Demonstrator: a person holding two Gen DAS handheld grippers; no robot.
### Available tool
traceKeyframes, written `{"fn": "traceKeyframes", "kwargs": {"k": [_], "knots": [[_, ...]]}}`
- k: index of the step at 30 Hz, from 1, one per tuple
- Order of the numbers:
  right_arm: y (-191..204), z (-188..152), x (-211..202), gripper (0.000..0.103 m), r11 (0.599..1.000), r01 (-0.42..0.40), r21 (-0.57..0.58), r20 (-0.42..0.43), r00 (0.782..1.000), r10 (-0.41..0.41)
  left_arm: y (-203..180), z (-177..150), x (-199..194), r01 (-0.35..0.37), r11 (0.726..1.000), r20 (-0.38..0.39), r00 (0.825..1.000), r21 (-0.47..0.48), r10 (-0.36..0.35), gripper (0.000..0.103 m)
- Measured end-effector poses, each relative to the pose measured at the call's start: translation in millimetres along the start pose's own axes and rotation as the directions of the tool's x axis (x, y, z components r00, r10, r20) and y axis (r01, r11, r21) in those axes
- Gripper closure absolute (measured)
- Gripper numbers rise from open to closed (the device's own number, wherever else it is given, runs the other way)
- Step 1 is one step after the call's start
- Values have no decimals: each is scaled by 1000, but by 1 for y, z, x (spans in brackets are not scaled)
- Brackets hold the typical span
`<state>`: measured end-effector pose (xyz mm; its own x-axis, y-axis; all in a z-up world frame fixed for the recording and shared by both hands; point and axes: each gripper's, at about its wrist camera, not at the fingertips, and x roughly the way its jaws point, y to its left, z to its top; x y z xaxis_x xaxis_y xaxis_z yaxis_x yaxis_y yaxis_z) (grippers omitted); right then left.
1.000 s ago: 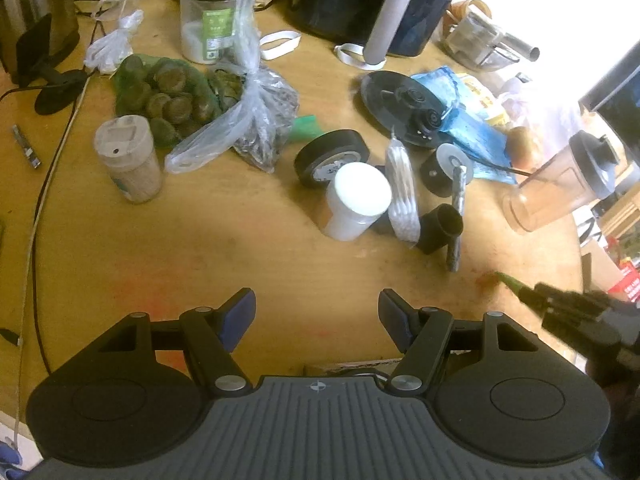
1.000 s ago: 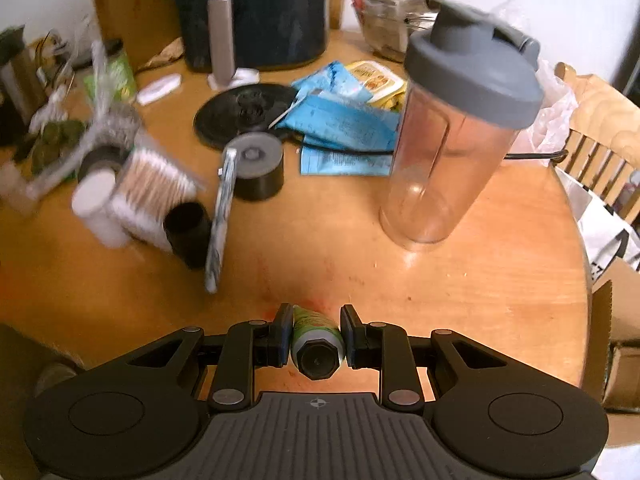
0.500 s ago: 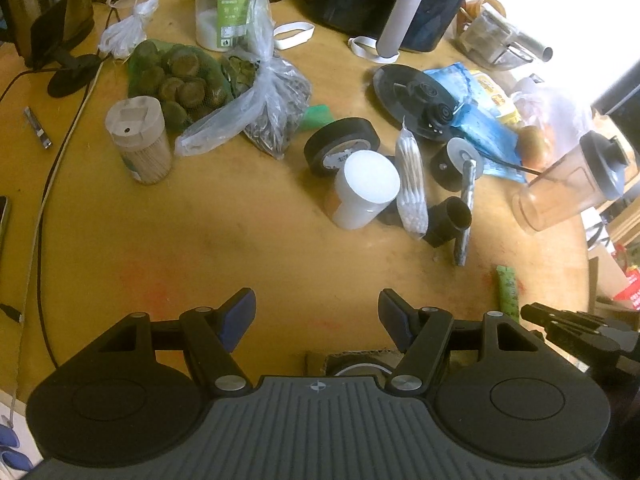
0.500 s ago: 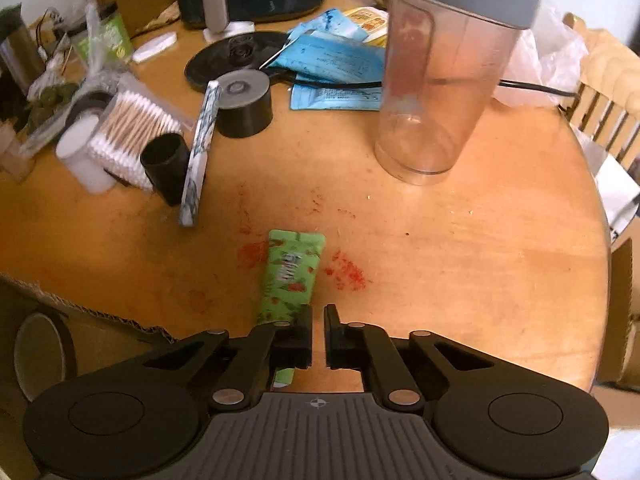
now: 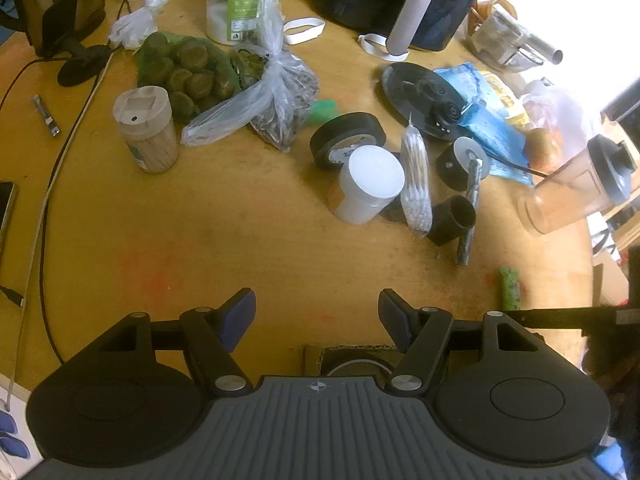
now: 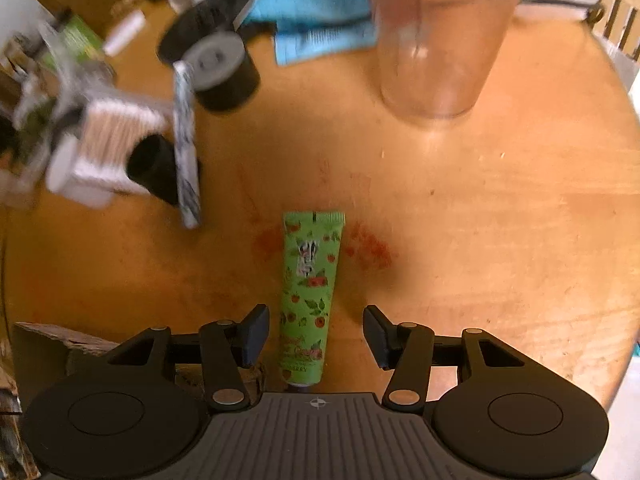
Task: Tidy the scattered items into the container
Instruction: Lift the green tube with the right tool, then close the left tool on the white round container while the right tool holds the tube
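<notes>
Released green tube (image 6: 308, 300) now flat on table (image 6: 480, 240), "BERRY" legible, right gripper (image 6: 312, 334) opening astride it, left gripper (image 5: 316, 316) spread, empty.

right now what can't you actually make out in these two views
- Cardboard box, left wrist view: the left gripper body covers all but a rim, so its contents are unreadable.
- Green tube, right wrist view: its cap end is hidden under the right gripper, whose jaws are opening around it without touching.
- Cotton swabs, right wrist view: smeared by motion blur.
- Clear shaker cup, right wrist view: top cut off by the frame edge.
</notes>
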<state>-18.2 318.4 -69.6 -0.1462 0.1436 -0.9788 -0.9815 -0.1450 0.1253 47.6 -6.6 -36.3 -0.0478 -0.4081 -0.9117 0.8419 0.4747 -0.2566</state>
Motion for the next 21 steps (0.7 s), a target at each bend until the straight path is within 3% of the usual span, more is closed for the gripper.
{"fn": "traceKeyframes", "kwargs": {"k": [4,6,9,21], "knots": [[14,9,7,50,998,67,-18,-52,996,-67,-1,1,2,-2,1000,-1,1000,-3,2,36],[20,11,9,56,994,107,-26,-66,992,-108,-1,1,3,-1,1000,-1,1000,-3,1,36],[25,10,10,72,985,169,-47,-70,983,-172,-3,2,5,2,1000,-3,1000,2,-2,36],[-1,-6,0,74,986,166,28,-33,986,-165,-15,18,25,45,993,26,998,107,-48,36]]}}
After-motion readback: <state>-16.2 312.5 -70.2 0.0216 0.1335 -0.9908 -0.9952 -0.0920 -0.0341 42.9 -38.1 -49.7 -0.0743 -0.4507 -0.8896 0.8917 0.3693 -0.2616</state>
